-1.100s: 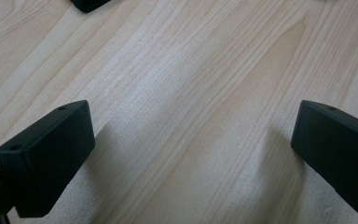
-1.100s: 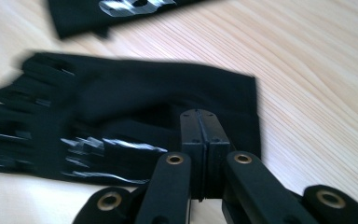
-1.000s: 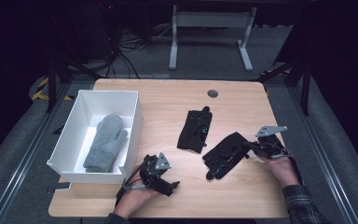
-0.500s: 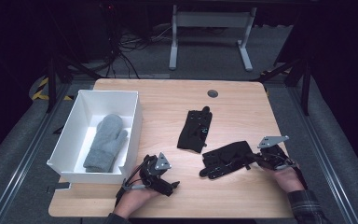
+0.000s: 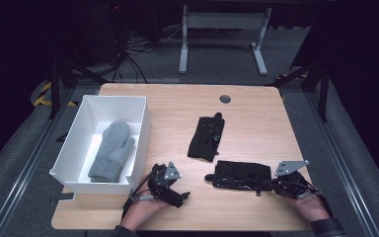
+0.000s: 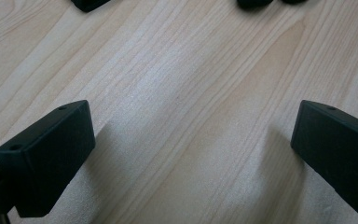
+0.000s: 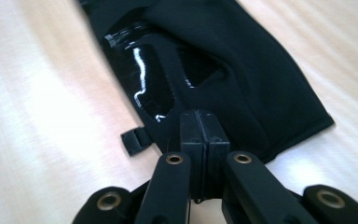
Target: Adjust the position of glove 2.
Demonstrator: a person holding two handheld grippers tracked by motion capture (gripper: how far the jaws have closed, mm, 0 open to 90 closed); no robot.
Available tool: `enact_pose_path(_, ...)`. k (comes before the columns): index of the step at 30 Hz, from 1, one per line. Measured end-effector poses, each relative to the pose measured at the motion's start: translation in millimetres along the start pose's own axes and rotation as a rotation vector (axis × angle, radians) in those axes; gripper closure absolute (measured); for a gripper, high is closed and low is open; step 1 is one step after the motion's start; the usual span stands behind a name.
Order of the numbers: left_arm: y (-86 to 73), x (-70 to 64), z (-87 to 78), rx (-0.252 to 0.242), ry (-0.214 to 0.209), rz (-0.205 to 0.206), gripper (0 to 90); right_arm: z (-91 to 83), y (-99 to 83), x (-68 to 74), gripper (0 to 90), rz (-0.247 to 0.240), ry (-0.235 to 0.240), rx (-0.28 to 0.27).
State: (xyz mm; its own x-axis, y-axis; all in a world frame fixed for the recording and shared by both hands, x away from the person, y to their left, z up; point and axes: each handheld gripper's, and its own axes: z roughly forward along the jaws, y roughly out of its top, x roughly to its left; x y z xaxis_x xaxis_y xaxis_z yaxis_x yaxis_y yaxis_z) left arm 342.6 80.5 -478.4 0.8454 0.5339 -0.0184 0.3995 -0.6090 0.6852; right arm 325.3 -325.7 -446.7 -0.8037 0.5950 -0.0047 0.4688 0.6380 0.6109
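Pale wooden tabletop (image 5: 256, 123) carries a flat black fabric glove with glossy patches (image 5: 241, 175) near its front edge, its cuff clamped between the closed jaws of the right gripper (image 5: 276, 183). It has been dragged nearer the person and laid out flatter than a second ago, so sorting seems underway. The left gripper (image 5: 180, 196) is held wide open, empty, unmoved beside the white rectangular box (image 5: 140, 123).

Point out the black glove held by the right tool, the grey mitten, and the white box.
black glove (image 5: 239, 174), high view, middle of its back.
grey mitten (image 5: 111, 150), high view, on the palm area.
white box (image 5: 139, 129), high view, on its right wall.
right tool (image 7: 199, 126), right gripper view, at its closed tips.
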Motion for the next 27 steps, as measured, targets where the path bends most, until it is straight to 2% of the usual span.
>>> enact_pose_path(5, 0.0, 0.0, 0.2, -0.001, -0.002, 0.000, 0.0, -2.6, -4.1, 16.1, 90.0, -0.028, 0.045, 0.001)
enact_pose_path(7, 0.0, 0.0, 0.2, -0.001, -0.002, 0.000, 0.0, -4.5, -3.5, 20.2, 90.0, -0.044, 0.043, -0.005)
enact_pose_path(9, 0.1, 0.1, 0.1, -0.001, -0.002, 0.001, 0.0, -7.5, 3.8, 19.1, 90.0, -0.031, 0.048, -0.054)
enact_pose_path(12, 0.2, 0.3, 0.2, -0.001, -0.003, 0.002, 0.0, -3.6, 21.4, 16.5, 90.0, -0.052, 0.048, -0.092)
enact_pose_path(16, 0.2, 0.4, 0.3, -0.001, -0.002, 0.002, 0.0, 16.7, 51.4, 11.9, 90.0, -0.080, 0.061, -0.120)
enact_pose_path(21, 0.3, 0.4, 0.2, -0.001, -0.001, 0.003, 0.0, 46.0, 84.9, 7.0, 90.0, -0.105, 0.079, -0.117)
enact_pose_path(27, 0.2, 0.3, 0.3, -0.001, -0.002, 0.002, 0.0, 70.4, 99.5, 0.5, 90.0, -0.097, 0.073, -0.101)
